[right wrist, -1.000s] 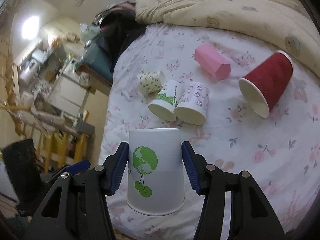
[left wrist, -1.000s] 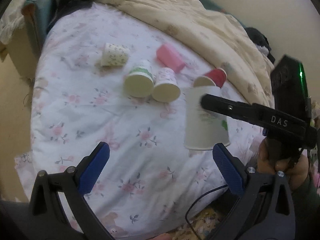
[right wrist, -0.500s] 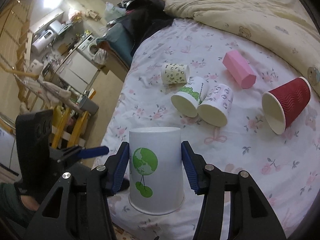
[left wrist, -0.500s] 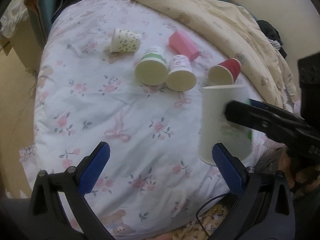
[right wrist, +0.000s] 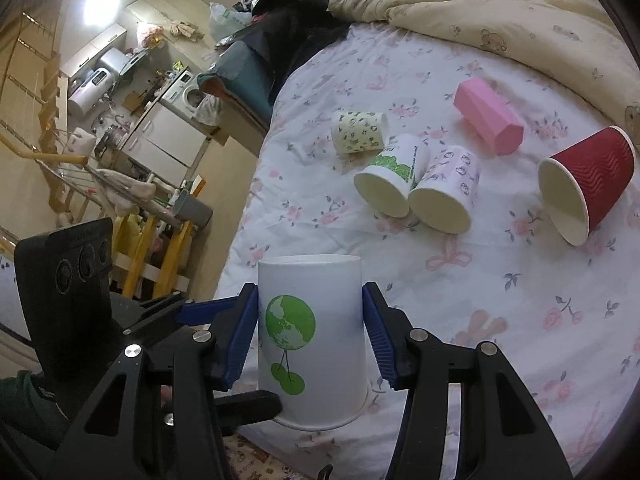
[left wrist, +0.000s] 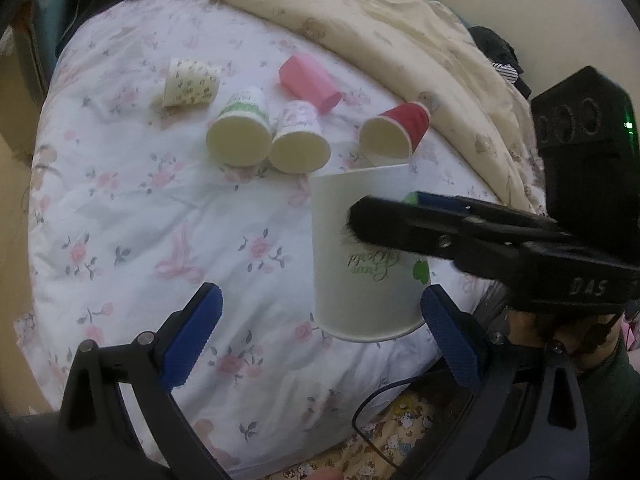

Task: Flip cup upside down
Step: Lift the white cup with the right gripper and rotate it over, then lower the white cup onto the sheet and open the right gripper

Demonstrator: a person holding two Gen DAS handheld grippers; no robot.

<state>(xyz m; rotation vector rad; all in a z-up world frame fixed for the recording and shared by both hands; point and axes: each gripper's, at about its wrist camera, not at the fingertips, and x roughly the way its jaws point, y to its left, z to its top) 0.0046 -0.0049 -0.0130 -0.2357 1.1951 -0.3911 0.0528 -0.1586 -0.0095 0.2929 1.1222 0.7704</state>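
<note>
You worked over a bed [left wrist: 132, 208] with a floral sheet, a beige quilt [left wrist: 400, 40] bunched along its far right side. Five cups lay on their sides at the far end: a leaf-print cup [right wrist: 360, 132], a green-banded cup [right wrist: 394, 184], a lilac-print cup [right wrist: 446, 192], a pink cup [right wrist: 488, 122] and a red ribbed cup [right wrist: 588, 184].

Your right gripper [right wrist: 310, 336] was clamped on the white cup [right wrist: 312, 332], one pad on each side wall. The cup hung above the near edge of the bed with its mouth down and base up. Your left gripper [left wrist: 320, 344] was spread wide and gripped nothing, with the cup just beyond it.

The inversion appeared complete; the step in hand was placement. The next move would call for lowering the rim flat onto the soft sheet before letting go, since an uneven set-down could tip it.

Legible marks: "DAS" on the right gripper body. Green script on the cup was inverted and unreadable; a green globe emblem showed on it.
</note>
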